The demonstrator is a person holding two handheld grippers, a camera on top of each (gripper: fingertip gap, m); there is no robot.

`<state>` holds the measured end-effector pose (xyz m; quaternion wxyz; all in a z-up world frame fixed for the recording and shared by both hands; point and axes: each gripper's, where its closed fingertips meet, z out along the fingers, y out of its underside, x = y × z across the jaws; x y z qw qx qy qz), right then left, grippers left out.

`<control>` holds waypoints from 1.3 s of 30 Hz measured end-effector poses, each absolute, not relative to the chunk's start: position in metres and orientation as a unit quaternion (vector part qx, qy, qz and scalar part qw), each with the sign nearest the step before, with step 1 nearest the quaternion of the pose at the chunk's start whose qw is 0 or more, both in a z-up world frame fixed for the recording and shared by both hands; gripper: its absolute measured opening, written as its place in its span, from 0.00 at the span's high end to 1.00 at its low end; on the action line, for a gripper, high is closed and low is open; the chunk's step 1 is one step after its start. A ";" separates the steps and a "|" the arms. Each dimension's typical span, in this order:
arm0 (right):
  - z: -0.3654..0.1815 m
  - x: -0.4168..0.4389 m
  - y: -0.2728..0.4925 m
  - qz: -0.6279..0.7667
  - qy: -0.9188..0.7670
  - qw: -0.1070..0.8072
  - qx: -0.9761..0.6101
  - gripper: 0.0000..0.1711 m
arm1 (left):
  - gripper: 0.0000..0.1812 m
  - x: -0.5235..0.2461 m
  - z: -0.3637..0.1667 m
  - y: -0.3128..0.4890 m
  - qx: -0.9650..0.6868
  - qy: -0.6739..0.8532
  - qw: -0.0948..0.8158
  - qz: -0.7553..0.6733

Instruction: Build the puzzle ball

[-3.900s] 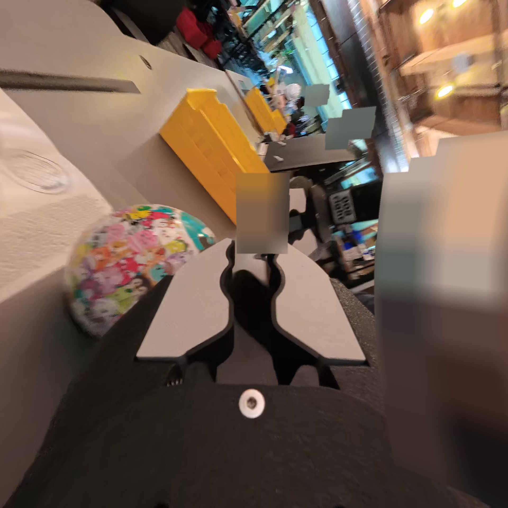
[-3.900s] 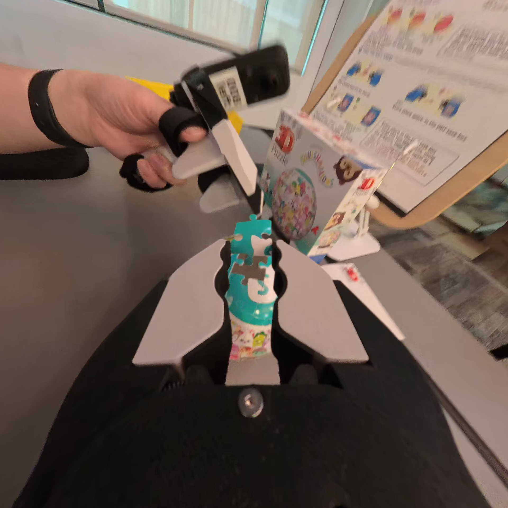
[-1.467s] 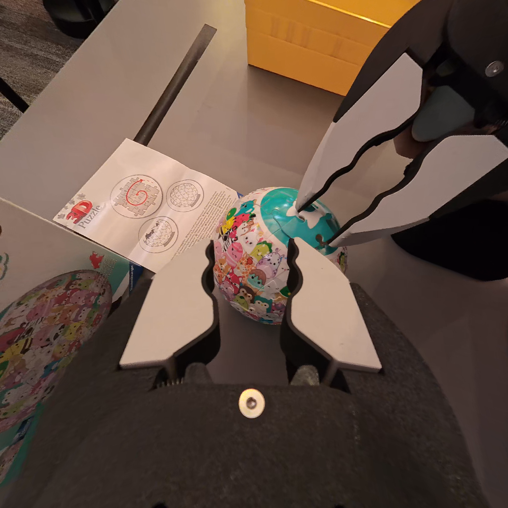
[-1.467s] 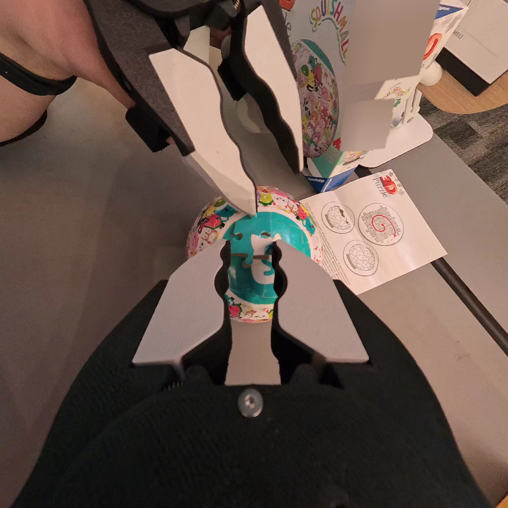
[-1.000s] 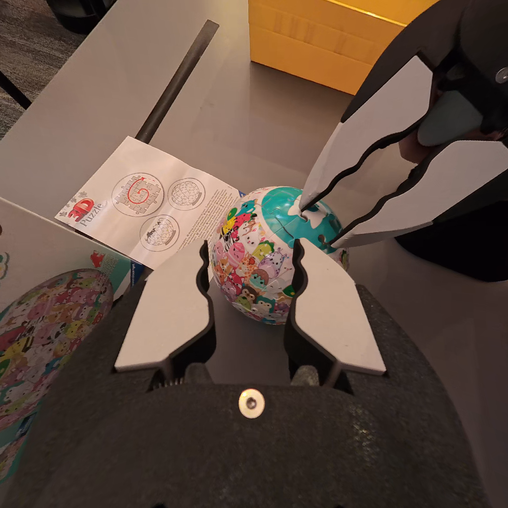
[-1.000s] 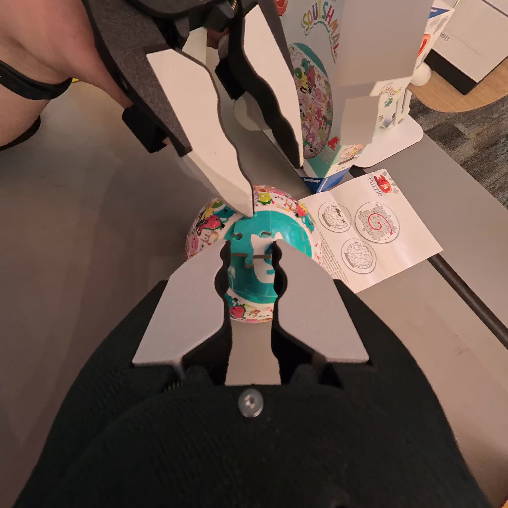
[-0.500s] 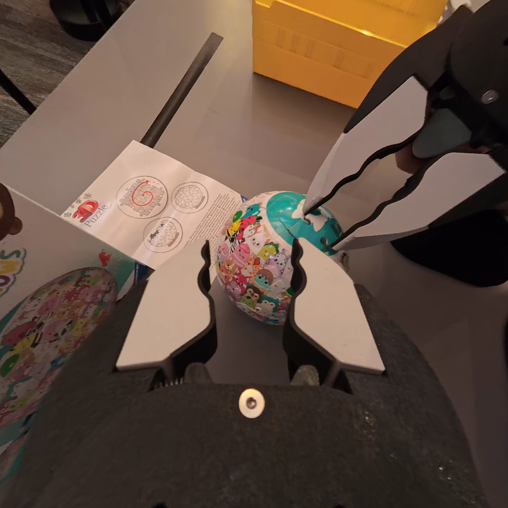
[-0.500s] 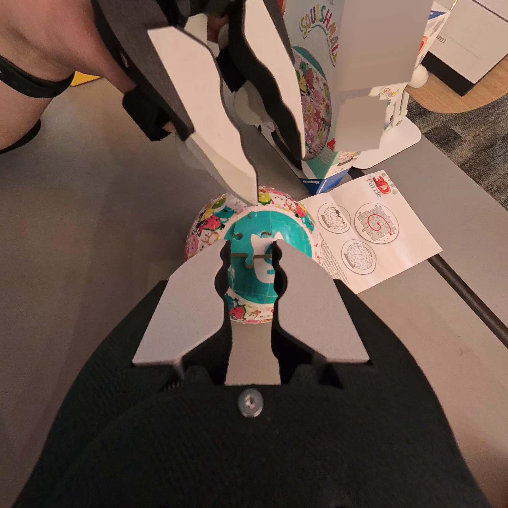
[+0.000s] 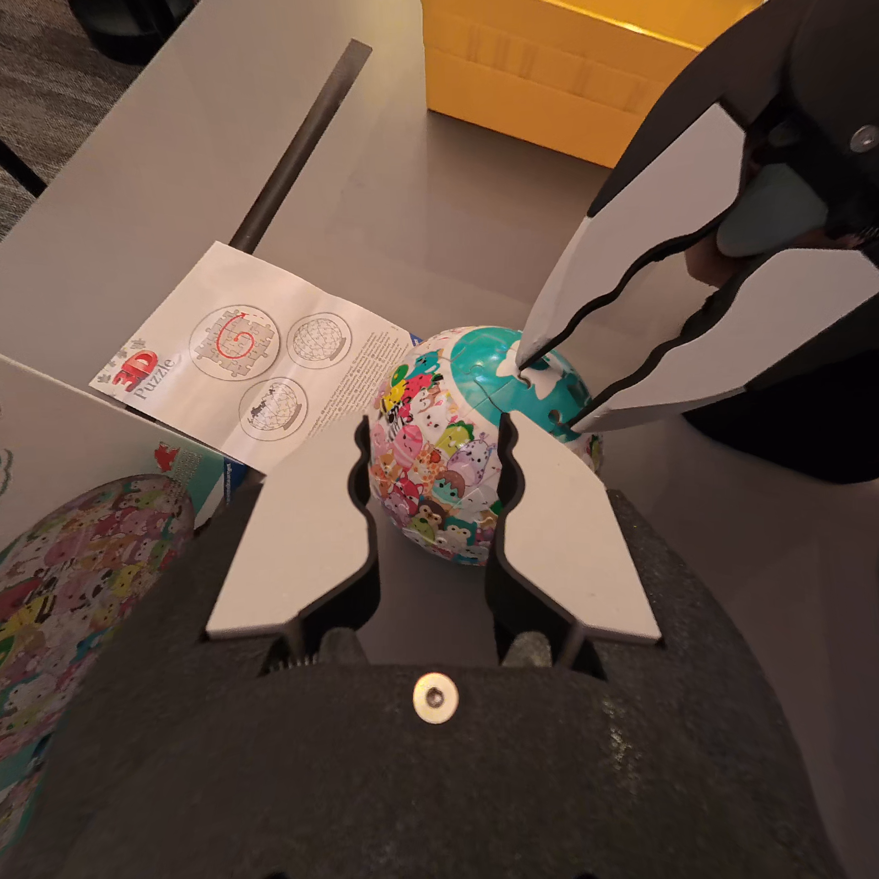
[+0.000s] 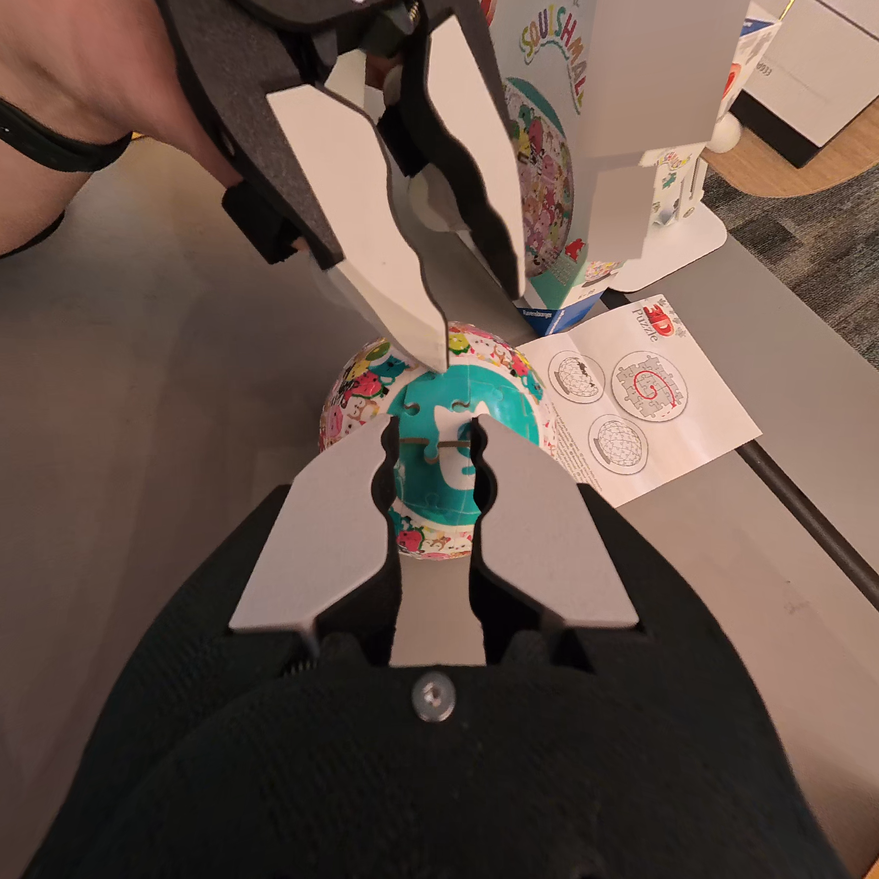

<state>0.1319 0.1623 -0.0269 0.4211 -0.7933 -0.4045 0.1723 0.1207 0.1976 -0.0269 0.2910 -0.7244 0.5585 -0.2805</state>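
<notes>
The puzzle ball [image 9: 428,475], covered in colourful characters with a teal cap, sits on the grey table [image 9: 475,214]; it also shows in the right wrist view [image 10: 361,380]. My right gripper [image 10: 434,421] is shut on a teal puzzle section [image 10: 433,466] and holds it against the top of the ball, a thin seam showing. It reaches in from the upper right in the left wrist view [image 9: 551,392]. My left gripper [image 9: 434,421] is open and empty above the ball's side. In the right wrist view it [image 10: 480,328] comes down from above with one fingertip [image 10: 437,356] touching the cap's far edge.
The puzzle box [image 9: 71,547] stands upright beside the ball and shows in the right wrist view [image 10: 547,166]. A folded instruction leaflet [image 9: 247,352] lies by it. A yellow bin [image 9: 547,71] stands behind. A dark slot [image 9: 304,138] runs along the table. A white stand [image 10: 675,242] is behind the box. Both grippers' tips are roughly 35 centimeters from the dark slot [image 9: 304,138].
Nearly four seconds ago the right gripper held the teal section in the air; now it is on the ball. The left gripper has opened. Over the last second it rose, then dipped.
</notes>
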 end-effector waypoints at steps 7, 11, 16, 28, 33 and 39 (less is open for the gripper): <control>-0.027 0.132 0.162 0.171 -0.401 0.421 -0.795 0.83 | 0.73 0.122 -0.027 0.199 -0.720 0.562 0.299 -0.275; -0.027 0.132 0.162 0.170 -0.402 0.422 -0.794 0.83 | 0.71 0.124 -0.024 0.197 -0.718 0.561 0.300 -0.282; -0.028 0.132 0.163 0.174 -0.403 0.424 -0.792 0.83 | 0.72 0.125 -0.027 0.195 -0.718 0.566 0.292 -0.281; -0.028 0.135 0.157 0.181 -0.414 0.431 -0.781 0.81 | 0.72 0.124 -0.027 0.192 -0.717 0.570 0.284 -0.282; -0.011 0.150 0.160 0.200 -0.397 0.476 -0.759 0.92 | 0.71 0.124 -0.027 0.192 -0.718 0.572 0.283 -0.278; -0.011 0.146 0.154 0.271 -0.408 0.501 -0.713 1.00 | 0.71 0.124 -0.028 0.192 -0.718 0.572 0.281 -0.279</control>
